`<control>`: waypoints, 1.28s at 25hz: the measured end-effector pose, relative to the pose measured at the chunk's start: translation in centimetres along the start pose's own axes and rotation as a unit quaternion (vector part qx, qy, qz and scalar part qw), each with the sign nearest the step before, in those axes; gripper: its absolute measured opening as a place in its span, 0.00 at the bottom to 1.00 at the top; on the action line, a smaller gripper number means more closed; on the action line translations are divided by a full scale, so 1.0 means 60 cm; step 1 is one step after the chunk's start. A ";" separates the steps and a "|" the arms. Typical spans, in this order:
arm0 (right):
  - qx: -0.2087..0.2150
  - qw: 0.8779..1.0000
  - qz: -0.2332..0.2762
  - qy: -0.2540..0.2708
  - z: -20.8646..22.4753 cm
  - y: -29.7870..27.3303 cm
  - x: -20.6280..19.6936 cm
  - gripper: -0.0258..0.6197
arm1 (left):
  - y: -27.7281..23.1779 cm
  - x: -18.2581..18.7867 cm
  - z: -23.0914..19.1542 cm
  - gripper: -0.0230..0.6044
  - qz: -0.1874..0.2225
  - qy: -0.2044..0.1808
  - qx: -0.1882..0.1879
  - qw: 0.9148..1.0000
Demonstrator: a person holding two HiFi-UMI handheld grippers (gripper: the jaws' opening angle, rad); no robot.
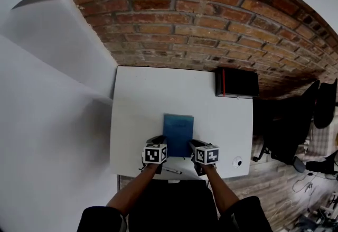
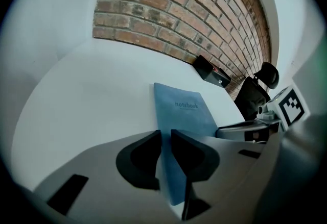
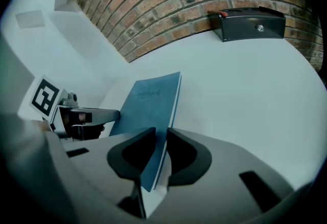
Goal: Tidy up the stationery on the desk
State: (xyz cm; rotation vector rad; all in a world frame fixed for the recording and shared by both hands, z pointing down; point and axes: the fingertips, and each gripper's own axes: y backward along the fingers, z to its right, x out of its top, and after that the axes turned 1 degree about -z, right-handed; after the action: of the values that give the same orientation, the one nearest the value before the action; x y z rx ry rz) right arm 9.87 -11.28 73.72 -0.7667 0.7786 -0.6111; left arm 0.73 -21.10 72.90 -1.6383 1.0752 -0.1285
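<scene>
**A:** What is the left tool [image 1: 157,140] [image 2: 165,136] doing?

**B:** Its jaws stand close together, clamped on the near left edge of the blue notebook [image 1: 178,128] [image 2: 186,108] [image 3: 150,100]. In the left gripper view the cover runs straight through the narrow gap, with a dark pad against each face.

**A:** And the right tool [image 1: 194,144] [image 3: 161,133]?

**B:** Much the same on the other side. Its jaws are pinched on the near right edge, where the pale page block shows next to the blue cover. Each tool's marker cube shows in the other one's view, just beside the book.

**A:** So where does the notebook sit?

**B:** Between the two tools, in the near middle of the white surface [image 1: 153,93], long side pointing away from the person. The word "notebook" is printed on the cover. Whether its far end rests on the surface or hangs just above it, I cannot tell.

**A:** What else is on the surface?

**B:** A dark pen [image 1: 171,171] lies at the near edge, just below the left tool. A small white round object [image 1: 237,161] sits at the near right corner, well apart from the book. A black box [image 1: 236,82] [image 3: 248,24] with a red strip down its left side stands at the far right corner, against the brick wall [image 1: 200,14].

**A:** And beyond that?

**B:** A black office chair [image 1: 288,125] stands to the right of the surface, and the person's bare forearms [image 1: 134,191] reach in from below.
</scene>
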 end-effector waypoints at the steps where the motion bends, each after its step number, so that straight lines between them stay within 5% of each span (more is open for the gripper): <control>1: 0.002 1.000 -0.001 0.001 -0.010 -0.006 0.001 0.17 | 0.005 0.000 -0.011 0.15 0.000 0.001 0.000 1.000; 32: 0.043 0.999 -0.016 0.024 -0.228 -0.136 0.027 0.16 | 0.108 0.008 -0.245 0.15 0.018 0.024 0.034 0.999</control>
State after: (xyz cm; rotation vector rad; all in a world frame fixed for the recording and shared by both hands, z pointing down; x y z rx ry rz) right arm -1.73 -22.26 73.01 -0.6890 0.7811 -0.6899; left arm -11.24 -31.86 72.91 -1.5613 1.1245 -0.1783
